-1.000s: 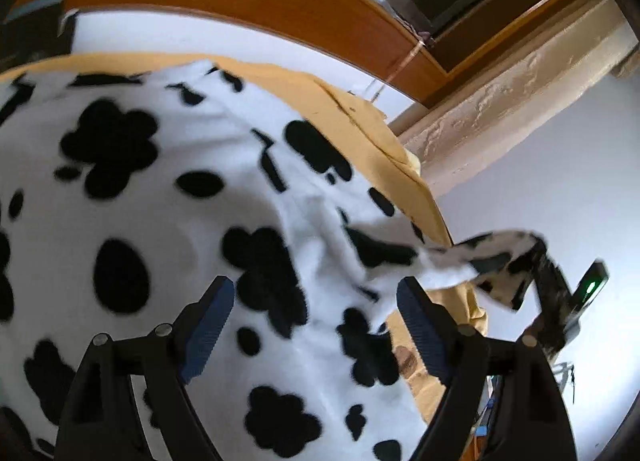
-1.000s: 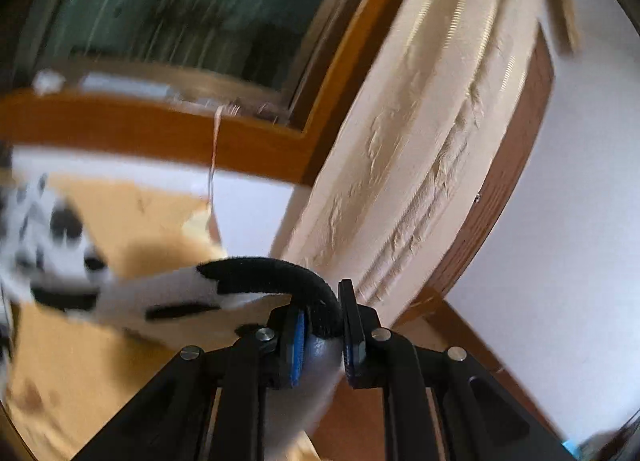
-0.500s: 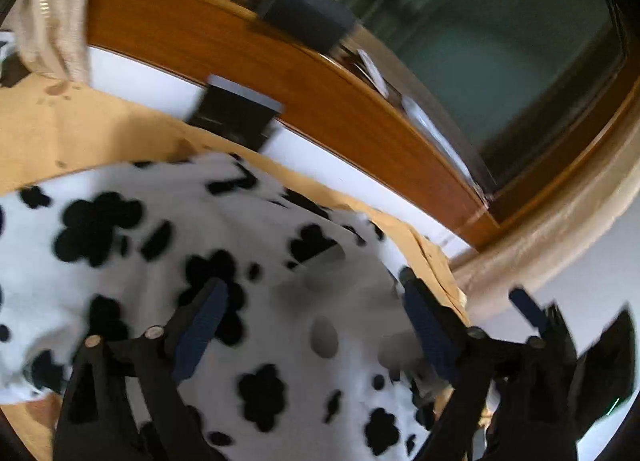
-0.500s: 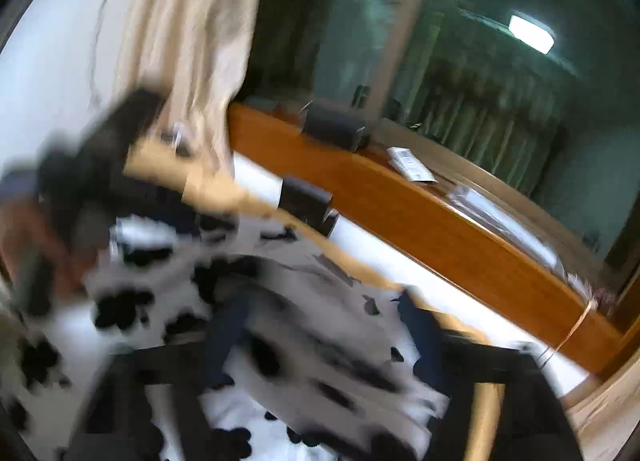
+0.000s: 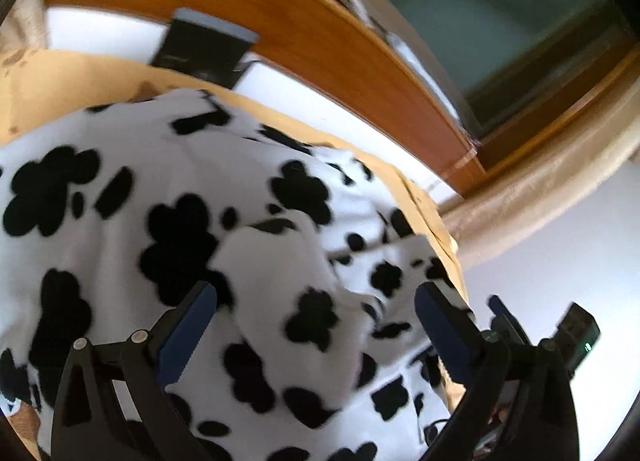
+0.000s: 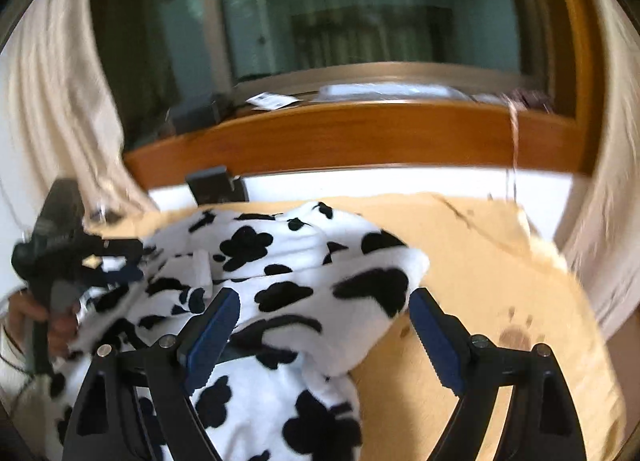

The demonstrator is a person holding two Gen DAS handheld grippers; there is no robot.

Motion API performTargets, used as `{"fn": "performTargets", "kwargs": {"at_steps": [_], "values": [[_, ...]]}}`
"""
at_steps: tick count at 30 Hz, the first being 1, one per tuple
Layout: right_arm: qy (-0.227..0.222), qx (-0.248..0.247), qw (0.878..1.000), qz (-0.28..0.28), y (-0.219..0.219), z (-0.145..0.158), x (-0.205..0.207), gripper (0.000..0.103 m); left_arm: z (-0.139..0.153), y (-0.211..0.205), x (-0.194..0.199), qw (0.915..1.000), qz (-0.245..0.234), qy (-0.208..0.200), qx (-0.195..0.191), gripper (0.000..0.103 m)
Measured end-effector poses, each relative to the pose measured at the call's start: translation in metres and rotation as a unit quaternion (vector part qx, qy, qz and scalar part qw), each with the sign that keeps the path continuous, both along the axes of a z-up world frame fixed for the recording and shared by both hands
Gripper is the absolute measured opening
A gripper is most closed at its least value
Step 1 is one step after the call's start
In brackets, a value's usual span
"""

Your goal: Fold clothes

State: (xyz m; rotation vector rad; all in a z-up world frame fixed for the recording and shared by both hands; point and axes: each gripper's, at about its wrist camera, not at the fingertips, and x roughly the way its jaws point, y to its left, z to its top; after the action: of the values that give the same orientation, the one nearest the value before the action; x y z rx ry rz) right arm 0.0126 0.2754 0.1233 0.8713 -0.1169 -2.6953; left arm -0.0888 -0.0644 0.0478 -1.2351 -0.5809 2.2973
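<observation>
A white fleece garment with black cow-like spots point(image 5: 208, 221) lies spread on a tan cloth-covered surface point(image 6: 480, 261). One part of it lies folded over the body, its edge near the middle point(image 6: 360, 277). My left gripper point(image 5: 316, 329) hovers open just above the fleece, nothing between its blue pads. My right gripper point(image 6: 324, 333) is open too, over the folded flap. The left gripper's body point(image 6: 60, 261) shows at the far left of the right wrist view, held by a hand. The right gripper's tip point(image 5: 508, 321) appears at the lower right of the left wrist view.
A wooden window sill point(image 6: 360, 133) runs behind the surface, with a dark window above it. A black box point(image 6: 216, 185) leans against the white wall below the sill. Cream curtains point(image 6: 52, 101) hang at both sides. Bare tan cloth point(image 6: 520, 321) lies right of the garment.
The right gripper was shut on a sleeve a second ago; it swung left over the garment and let go, now open. The sleeve lies folded across the body. The left gripper stayed open.
</observation>
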Motion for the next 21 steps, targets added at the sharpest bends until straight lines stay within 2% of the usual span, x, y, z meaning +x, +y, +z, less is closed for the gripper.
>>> {"fn": "performTargets", "kwargs": {"at_steps": [4, 6, 7, 10, 11, 13, 15, 16, 17, 18, 19, 20, 21], "values": [[-0.020, -0.019, 1.000, -0.011, 0.000, -0.017, -0.005, 0.088, 0.014, 0.029, 0.012, 0.9966, -0.058, 0.032, -0.049, 0.102], [-0.029, -0.014, 0.999, -0.013, -0.001, -0.026, -0.008, 0.088, 0.018, 0.049, 0.024, 0.9894, -0.079, 0.069, -0.101, 0.102], [-0.033, -0.016, 0.999, -0.014, 0.001, -0.029, -0.009, 0.088, 0.019, 0.058, 0.029, 0.9831, -0.084, 0.095, -0.132, 0.102], [-0.038, -0.030, 0.999, -0.019, 0.010, -0.033, -0.009, 0.088, 0.014, 0.089, 0.045, 0.9519, -0.121, 0.167, -0.226, 0.102], [-0.039, -0.033, 0.998, -0.023, 0.013, -0.034, -0.009, 0.088, 0.009, 0.099, 0.049, 0.9387, -0.136, 0.184, -0.257, 0.102], [-0.044, -0.041, 0.998, -0.027, 0.018, -0.037, -0.010, 0.088, -0.004, 0.115, 0.052, 0.9115, -0.149, 0.211, -0.320, 0.102], [-0.051, -0.048, 0.997, -0.028, 0.021, -0.039, -0.012, 0.088, -0.019, 0.125, 0.049, 0.8888, -0.144, 0.223, -0.374, 0.102], [-0.054, -0.050, 0.997, -0.029, 0.022, -0.041, -0.012, 0.088, -0.025, 0.126, 0.045, 0.8882, -0.143, 0.217, -0.379, 0.101], [-0.056, -0.051, 0.997, -0.029, 0.022, -0.041, -0.012, 0.088, -0.030, 0.124, 0.040, 0.8949, -0.146, 0.203, -0.369, 0.089], [-0.056, -0.051, 0.997, -0.029, 0.022, -0.041, -0.012, 0.088, -0.033, 0.118, 0.033, 0.9069, -0.141, 0.185, -0.352, 0.058], [-0.055, -0.049, 0.997, -0.029, 0.022, -0.041, -0.012, 0.088, -0.035, 0.109, 0.025, 0.9217, -0.131, 0.162, -0.327, 0.040], [-0.054, -0.047, 0.997, -0.029, 0.022, -0.042, -0.012, 0.088, -0.036, 0.099, 0.017, 0.9353, -0.120, 0.139, -0.303, 0.026], [-0.054, -0.046, 0.997, -0.029, 0.022, -0.042, -0.012, 0.088, -0.036, 0.089, 0.011, 0.9475, -0.110, 0.123, -0.274, 0.020]]}}
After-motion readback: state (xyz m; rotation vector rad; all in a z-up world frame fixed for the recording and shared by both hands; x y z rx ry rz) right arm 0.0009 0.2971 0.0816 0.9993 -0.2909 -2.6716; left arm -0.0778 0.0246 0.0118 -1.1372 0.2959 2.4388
